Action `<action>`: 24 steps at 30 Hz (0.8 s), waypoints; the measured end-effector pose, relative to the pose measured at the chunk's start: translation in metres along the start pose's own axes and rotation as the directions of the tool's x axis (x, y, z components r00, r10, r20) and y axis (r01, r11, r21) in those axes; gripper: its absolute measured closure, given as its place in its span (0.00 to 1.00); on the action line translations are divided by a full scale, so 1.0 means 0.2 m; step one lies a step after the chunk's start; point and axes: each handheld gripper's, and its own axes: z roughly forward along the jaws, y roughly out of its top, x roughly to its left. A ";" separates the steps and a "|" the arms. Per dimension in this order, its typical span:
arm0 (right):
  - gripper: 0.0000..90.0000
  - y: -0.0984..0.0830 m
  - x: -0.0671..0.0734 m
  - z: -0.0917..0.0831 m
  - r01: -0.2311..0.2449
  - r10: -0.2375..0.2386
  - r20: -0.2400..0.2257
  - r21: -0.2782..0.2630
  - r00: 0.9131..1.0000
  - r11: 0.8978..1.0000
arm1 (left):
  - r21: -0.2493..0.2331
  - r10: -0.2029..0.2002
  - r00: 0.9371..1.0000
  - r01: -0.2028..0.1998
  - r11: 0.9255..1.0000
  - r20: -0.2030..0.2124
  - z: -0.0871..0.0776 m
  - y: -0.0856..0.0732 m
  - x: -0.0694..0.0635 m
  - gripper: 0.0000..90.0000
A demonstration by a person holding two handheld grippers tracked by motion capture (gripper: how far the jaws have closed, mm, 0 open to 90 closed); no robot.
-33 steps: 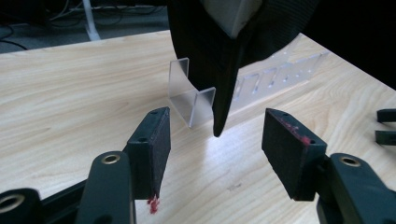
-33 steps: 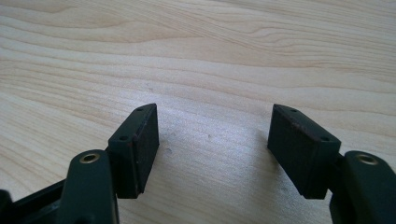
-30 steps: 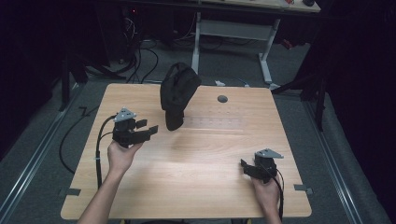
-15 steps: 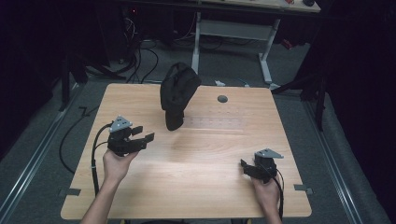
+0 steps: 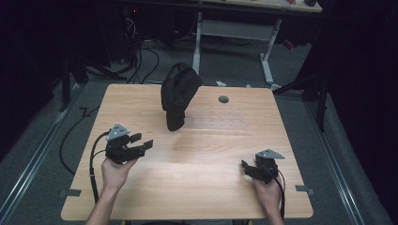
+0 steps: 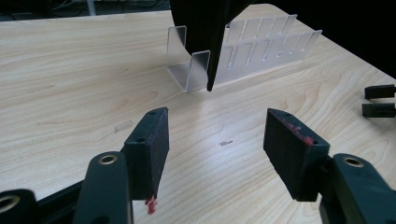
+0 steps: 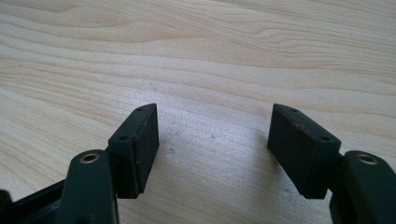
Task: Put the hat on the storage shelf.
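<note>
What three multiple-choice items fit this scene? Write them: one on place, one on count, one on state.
1. The black bag stands:
A) in the clear slotted rack
B) on the floor
C) between a gripper's jaws

2. Hand-held grippers over the table:
A) one
B) two
C) three

3. The left hand-held gripper is:
A) shut on the bag
B) open, empty
C) shut on the rack

Key: A, the bag's tip sits in the rack; B, the left one and the right hand-held gripper; B, bare wood between its pads.
</note>
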 end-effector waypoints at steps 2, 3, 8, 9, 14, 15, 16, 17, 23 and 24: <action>0.38 0.00 0.00 0.00 0.000 0.000 0.000 0.000 1.000 1.000 | 0.000 -0.005 1.000 0.005 1.000 -0.003 0.00 -0.02 0.00 0.46; 0.38 0.00 0.00 0.00 0.001 -0.001 0.000 0.000 1.000 1.000 | -0.001 -0.008 1.000 0.008 1.000 -0.003 0.00 -0.02 0.00 0.46; 0.38 0.00 0.00 0.00 0.001 -0.001 -0.001 0.000 1.000 1.000 | 0.006 -0.016 1.000 0.016 1.000 -0.006 0.00 -0.06 0.00 0.45; 0.38 0.00 0.00 0.00 0.001 -0.001 -0.001 0.000 1.000 1.000 | 0.008 -0.017 1.000 0.017 1.000 -0.004 0.00 -0.07 0.00 0.45; 0.38 0.00 0.00 0.00 -0.001 0.001 0.000 0.000 1.000 1.000 | 0.016 -0.022 1.000 0.022 1.000 -0.004 0.00 -0.10 0.00 0.45; 0.38 0.00 0.00 0.00 0.001 -0.001 -0.001 0.000 1.000 1.000 | 0.018 -0.023 1.000 0.023 1.000 -0.005 0.00 -0.11 0.00 0.45; 0.38 0.00 0.00 0.00 -0.001 0.001 -0.001 0.000 1.000 1.000 | 0.019 -0.025 1.000 0.025 1.000 -0.005 0.00 -0.11 0.00 0.45; 0.38 0.00 0.00 0.00 0.000 0.000 -0.001 0.001 1.000 1.000 | 0.023 -0.025 1.000 0.026 0.999 -0.009 0.01 -0.12 0.00 0.45; 0.38 0.00 0.00 0.00 0.001 -0.001 -0.001 0.000 1.000 1.000 | 0.032 -0.043 0.999 0.044 0.999 -0.005 0.01 -0.17 0.00 0.44; 0.38 0.00 0.00 0.00 -0.001 0.001 -0.001 0.000 1.000 1.000 | 0.035 -0.045 0.999 0.045 0.998 -0.006 0.02 -0.18 0.00 0.44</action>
